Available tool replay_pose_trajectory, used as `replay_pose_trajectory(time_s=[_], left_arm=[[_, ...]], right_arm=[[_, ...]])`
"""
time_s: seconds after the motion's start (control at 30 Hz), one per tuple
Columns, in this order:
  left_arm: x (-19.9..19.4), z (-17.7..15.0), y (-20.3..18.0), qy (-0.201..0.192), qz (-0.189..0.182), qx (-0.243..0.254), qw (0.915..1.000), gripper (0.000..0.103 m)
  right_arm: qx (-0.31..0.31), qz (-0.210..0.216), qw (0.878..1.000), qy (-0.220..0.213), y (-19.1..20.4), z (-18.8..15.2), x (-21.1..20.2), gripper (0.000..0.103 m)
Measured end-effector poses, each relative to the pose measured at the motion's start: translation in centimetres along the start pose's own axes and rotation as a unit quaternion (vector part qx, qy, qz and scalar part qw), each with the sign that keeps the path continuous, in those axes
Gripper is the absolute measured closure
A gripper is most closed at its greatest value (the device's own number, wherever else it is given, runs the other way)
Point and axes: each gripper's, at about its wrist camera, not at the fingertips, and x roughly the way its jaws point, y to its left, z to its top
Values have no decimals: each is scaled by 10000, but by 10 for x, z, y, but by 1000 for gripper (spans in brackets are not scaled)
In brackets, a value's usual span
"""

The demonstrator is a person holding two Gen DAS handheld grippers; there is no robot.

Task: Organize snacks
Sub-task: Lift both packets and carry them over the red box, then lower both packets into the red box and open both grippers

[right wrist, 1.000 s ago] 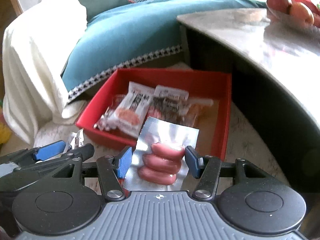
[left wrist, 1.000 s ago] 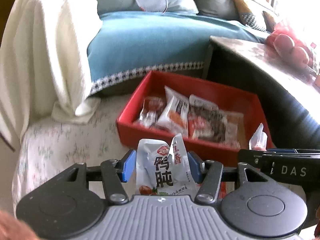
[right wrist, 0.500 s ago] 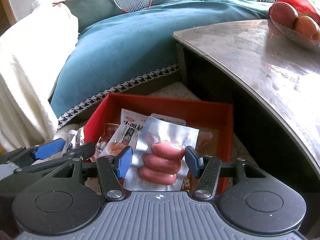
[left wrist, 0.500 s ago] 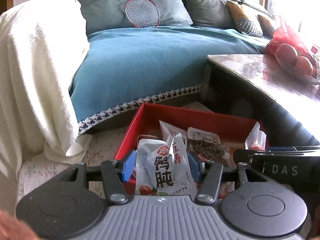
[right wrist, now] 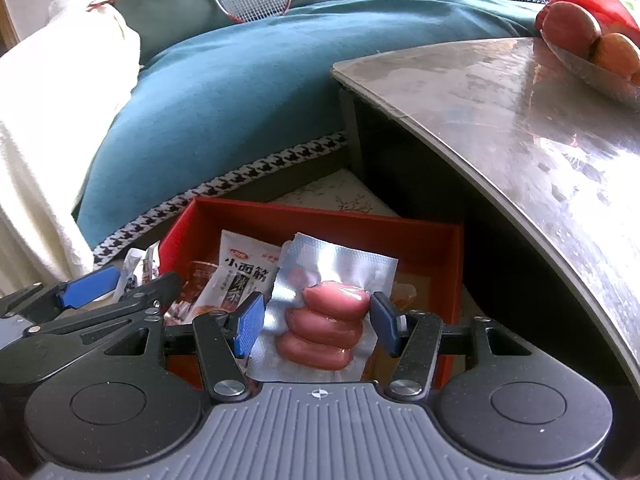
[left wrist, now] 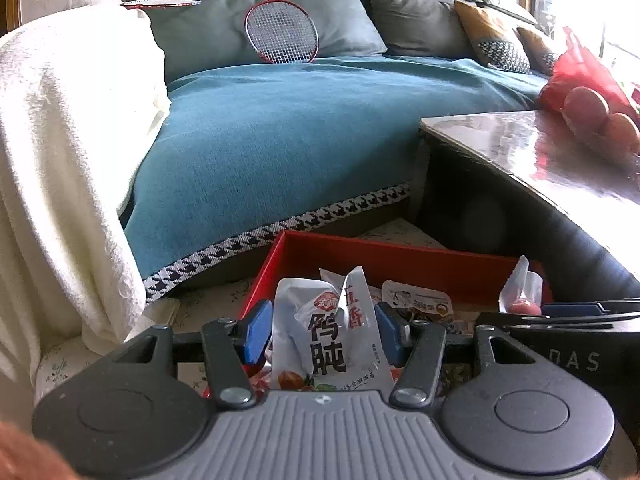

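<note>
The left gripper was pinching a white snack packet printed with black characters, held upright between its blue pads. The right gripper was clamped on a silver pack of sausages. Both packets hung above the near edge of the red box on the floor, which held other snack packets. The box sat between a blue-covered sofa and a low table.
</note>
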Motion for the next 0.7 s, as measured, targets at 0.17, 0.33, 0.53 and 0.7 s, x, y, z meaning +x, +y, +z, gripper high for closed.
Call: replay_pose_trajectory(time_s=[0.17,0.33,0.53,0.7], left_arm=[[11,1,-2,63,47,30,10000,54],[17,3,-4,77,70,81,9999,54],[27,1,-5,188,73,106,9997,54],[38,-1,-3,354,95,81,9993,53]], right_arm=[[-12,-18,10000,76,-3,3,8,38],[-81,-74,9998,193,-3,3,18,38],[-106,-119,9994,323,-5,4,35,38],[-50,-109,9992,381,-9,3,39,29]])
